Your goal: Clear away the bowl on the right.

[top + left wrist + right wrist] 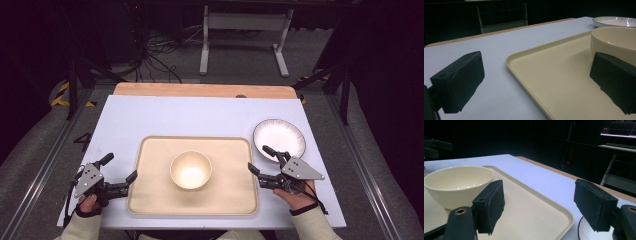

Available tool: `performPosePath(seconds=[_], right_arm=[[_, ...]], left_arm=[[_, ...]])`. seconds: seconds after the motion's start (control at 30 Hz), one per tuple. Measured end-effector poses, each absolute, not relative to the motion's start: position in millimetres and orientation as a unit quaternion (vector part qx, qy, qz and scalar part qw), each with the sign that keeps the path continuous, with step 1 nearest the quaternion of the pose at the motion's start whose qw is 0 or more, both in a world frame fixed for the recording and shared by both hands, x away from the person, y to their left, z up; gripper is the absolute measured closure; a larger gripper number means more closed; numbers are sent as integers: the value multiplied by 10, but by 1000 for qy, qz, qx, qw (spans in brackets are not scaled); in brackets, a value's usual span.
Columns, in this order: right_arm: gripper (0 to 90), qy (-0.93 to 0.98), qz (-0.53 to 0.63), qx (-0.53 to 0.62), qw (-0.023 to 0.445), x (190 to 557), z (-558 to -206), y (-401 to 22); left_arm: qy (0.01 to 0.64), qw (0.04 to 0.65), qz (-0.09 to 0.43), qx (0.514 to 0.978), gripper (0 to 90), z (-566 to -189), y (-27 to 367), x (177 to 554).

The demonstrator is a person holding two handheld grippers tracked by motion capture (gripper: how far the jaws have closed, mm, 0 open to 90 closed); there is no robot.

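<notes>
Cream bowl [190, 170] stands upright at the centre of the beige tray [150, 200] on the white table [175, 115]. Right tongs [256, 161] sit released, straddling the tray's right edge, nothing gripped. Striped white plate [285, 132] lies just right of the tray. Left tongs [120, 168] sit released at the tray's left edge.

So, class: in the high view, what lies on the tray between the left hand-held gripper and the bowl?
Nothing. The high view shows bare tray between the left hand-held gripper and the bowl; the left gripper view shows that stretch bare too.
</notes>
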State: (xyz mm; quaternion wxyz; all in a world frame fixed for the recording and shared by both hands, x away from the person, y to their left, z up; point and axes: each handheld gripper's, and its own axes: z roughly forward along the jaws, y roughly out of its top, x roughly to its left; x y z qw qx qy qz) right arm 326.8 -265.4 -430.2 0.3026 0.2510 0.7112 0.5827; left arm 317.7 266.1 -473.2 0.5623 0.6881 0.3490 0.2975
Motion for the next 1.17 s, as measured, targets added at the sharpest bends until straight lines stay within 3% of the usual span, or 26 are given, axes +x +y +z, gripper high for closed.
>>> performPosePath(seconds=[0.53,0.87,1.17], right_arm=[[227,721,571,260,293,3237,-4544,-2788],[59,721,576,248,295,3189,-4600,-2803],[64,706,590,260,292,3188,-4607,-2847]], left_arm=[[348,562,297,688,1,-4732,2660,3176],[348,562,298,689,1,-4732,2660,3174],[348,562,299,689,1,-4732,2660,3175]])
